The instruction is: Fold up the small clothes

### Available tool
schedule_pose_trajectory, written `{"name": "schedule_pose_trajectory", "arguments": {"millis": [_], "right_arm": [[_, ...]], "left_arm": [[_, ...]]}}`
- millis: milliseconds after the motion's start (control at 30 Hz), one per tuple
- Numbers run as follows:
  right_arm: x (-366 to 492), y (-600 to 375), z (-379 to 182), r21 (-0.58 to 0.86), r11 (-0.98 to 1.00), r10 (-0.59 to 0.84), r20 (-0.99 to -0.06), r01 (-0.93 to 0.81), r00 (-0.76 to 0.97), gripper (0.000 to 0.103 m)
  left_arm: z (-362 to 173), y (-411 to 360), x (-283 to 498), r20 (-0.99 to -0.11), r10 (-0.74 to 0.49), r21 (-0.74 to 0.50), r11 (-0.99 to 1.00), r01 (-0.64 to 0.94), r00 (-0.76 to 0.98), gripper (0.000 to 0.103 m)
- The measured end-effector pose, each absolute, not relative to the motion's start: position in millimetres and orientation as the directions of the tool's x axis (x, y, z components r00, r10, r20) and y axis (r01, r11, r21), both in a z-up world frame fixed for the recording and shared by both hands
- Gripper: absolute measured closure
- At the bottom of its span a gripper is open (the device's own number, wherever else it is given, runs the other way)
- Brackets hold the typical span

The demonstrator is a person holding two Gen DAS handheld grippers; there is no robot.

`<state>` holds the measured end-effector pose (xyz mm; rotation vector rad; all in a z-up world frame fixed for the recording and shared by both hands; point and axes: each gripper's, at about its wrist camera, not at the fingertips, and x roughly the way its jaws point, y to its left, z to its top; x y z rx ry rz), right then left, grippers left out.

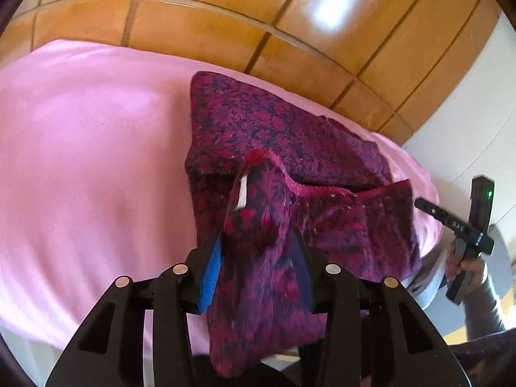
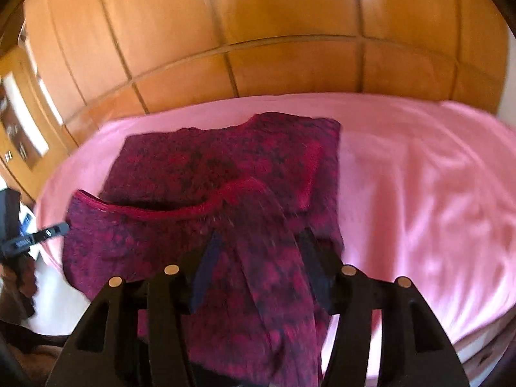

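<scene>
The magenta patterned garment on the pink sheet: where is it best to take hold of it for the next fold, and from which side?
Grip the magenta patterned garment at its near edge, along the red trimmed hem, one corner per gripper, coming from the near side of the pink sheet. That edge is already lifted and bunched; the far part lies flat. Cloth sits between the fingers of the left gripper and the right gripper.

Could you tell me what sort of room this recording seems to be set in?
Probably a bedroom: a pink sheet covers what looks like a bed, with tall wooden wardrobe doors right behind it, and a garment lies there for folding.
</scene>
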<state>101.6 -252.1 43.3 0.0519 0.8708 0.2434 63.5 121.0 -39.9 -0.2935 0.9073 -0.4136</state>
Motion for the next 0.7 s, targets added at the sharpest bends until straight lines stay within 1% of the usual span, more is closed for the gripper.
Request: {"name": "schedule_pose_trajectory", "arguments": {"millis": [33,67,100,133,167,200,300,367,467,533,700], "right_arm": [[107.7,-244.8,36.2,0.096,0.975,0.201,-0.765,-0.200,0.611,0.054],[112.4,-240.0,28.3,0.067,0.975,0.182,-0.783,-0.210,0.595,0.059],[115.4,-239.2,22.8,0.053,0.975,0.170,-0.797,-0.215,0.579,0.075],[115.9,-239.2,19.0,0.039,0.975,0.158,-0.812,-0.219,0.562,0.081],[111.8,-241.9,20.5,0.042,0.973,0.165,-0.812,-0.225,0.560,0.083],[107.9,-244.9,22.5,0.052,0.971,0.178,-0.811,-0.235,0.557,0.085],[84.4,-248.1,44.4,0.103,0.954,0.251,-0.790,-0.282,0.559,0.086],[76.4,-256.2,64.6,0.157,0.950,0.291,-0.760,-0.271,0.581,0.086],[90.8,-261.2,84.9,0.224,0.945,0.325,-0.712,-0.238,0.622,0.086],[108.5,-262.8,89.4,0.243,0.946,0.325,-0.698,-0.215,0.638,0.086],[170.0,-260.8,74.8,0.219,0.968,0.248,-0.723,-0.127,0.645,0.087]], "left_arm": [[-42.9,121.2,66.9,-0.702,-0.462,-0.413,0.884,0.218,0.542,0.063],[-46.2,121.5,69.0,-0.704,-0.468,-0.419,0.881,0.219,0.534,0.063],[-47.0,120.8,72.0,-0.706,-0.470,-0.421,0.880,0.218,0.530,0.064],[-46.8,120.2,72.9,-0.706,-0.465,-0.414,0.883,0.221,0.534,0.078],[-44.6,120.4,70.0,-0.702,-0.459,-0.398,0.887,0.235,0.545,0.087],[-41.0,120.8,64.9,-0.693,-0.457,-0.390,0.888,0.244,0.557,0.088],[-24.9,127.9,43.1,-0.654,-0.470,-0.395,0.880,0.263,0.593,0.090],[-15.8,134.1,35.4,-0.631,-0.475,-0.412,0.875,0.253,0.614,0.090],[-4.7,132.7,42.1,-0.598,-0.475,-0.425,0.871,0.246,0.645,0.090],[2.9,130.7,59.9,-0.576,-0.469,-0.427,0.871,0.242,0.670,0.090],[5.3,125.0,116.1,-0.587,-0.398,-0.368,0.907,0.205,0.705,0.090]]}}
